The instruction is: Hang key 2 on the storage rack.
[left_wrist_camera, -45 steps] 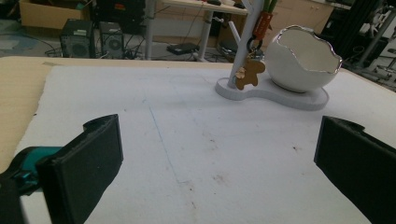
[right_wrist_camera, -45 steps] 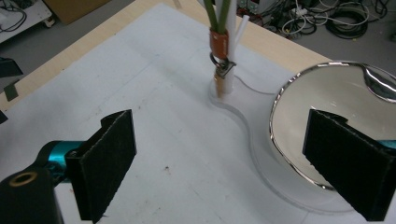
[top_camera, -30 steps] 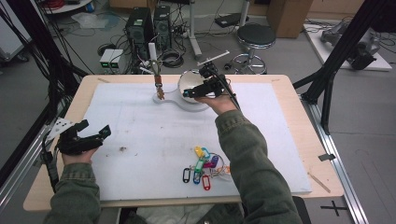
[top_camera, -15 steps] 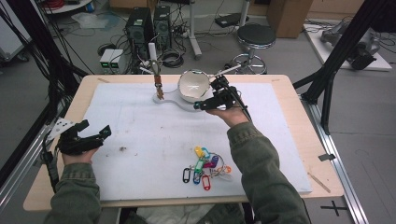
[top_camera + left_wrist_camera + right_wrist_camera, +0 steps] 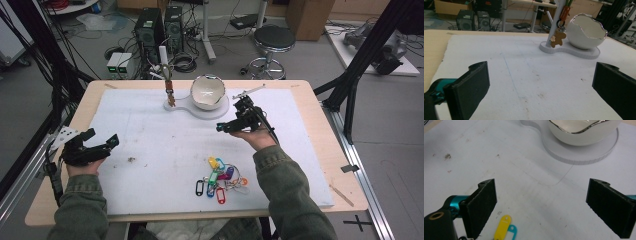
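Mat (image 5: 150, 150) white, stained; lab w/ cables.

A lab or workshop. Computer towers (image 5: 160, 27) and tangled cables (image 5: 182, 62) sit on the floor. A black metal frame (image 5: 360, 65) flanks the counter (image 5: 310, 95).

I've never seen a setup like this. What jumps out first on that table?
The bright heap of coloured key tags near the front edge of the white mat draws the eye first. At the far edge stands a white eggshell-shaped bowl on a stand, beside a peg with a hanging keyring. The right gripper hovers open between them.
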The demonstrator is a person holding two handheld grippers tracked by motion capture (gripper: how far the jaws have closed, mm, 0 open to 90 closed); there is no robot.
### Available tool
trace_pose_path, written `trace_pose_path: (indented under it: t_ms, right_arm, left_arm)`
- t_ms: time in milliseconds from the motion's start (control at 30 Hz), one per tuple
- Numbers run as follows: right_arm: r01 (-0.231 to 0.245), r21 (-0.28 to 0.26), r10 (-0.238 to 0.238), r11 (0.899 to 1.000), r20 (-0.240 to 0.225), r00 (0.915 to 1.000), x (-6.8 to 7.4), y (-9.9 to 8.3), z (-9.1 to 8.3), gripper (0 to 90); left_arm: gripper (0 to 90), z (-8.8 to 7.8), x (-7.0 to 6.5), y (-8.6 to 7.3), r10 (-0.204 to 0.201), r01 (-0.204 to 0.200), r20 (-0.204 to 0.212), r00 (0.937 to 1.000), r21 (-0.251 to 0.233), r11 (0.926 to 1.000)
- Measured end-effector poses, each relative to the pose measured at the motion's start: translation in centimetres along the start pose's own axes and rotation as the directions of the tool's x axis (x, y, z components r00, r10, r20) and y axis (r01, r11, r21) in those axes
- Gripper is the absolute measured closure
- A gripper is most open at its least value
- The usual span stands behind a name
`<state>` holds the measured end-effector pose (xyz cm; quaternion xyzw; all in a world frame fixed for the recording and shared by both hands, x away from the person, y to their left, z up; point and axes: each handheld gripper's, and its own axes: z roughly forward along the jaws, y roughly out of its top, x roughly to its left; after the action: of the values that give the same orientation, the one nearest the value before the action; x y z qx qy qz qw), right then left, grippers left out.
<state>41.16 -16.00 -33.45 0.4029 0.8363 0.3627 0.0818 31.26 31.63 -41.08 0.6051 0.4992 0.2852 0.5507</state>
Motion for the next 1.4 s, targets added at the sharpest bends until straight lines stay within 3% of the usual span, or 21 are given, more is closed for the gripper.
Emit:
trace_pose_path:
  t_ms: [500, 1033, 1400]
  right_arm:
    - [-0.022, -0.017, 0.021, 1.0, -0.011, 0.9997, -0.3, -2.6, -1.1, 9.0]
    - [0.001, 0.012, -0.001, 1.0, -0.061, 0.9982, 0.5, -5.0, 0.0, 9.0]
    - [0.043, 0.043, -0.039, 0.998, -0.092, 0.995, 1.7, -5.7, 0.9, 9.1]
  left_arm:
    - [1.7, 0.1, 0.0, 0.0, -0.001, 0.001, -0.001, 1.0, 0.001, 1.0]
    - [1.7, 0.1, 0.0, 0.0, 0.0, 0.0, -0.002, 1.0, 0.002, 1.0]
    - [1.7, 0.0, 0.0, 0.0, 0.001, -0.001, 0.0, 1.0, 0.003, 1.0]
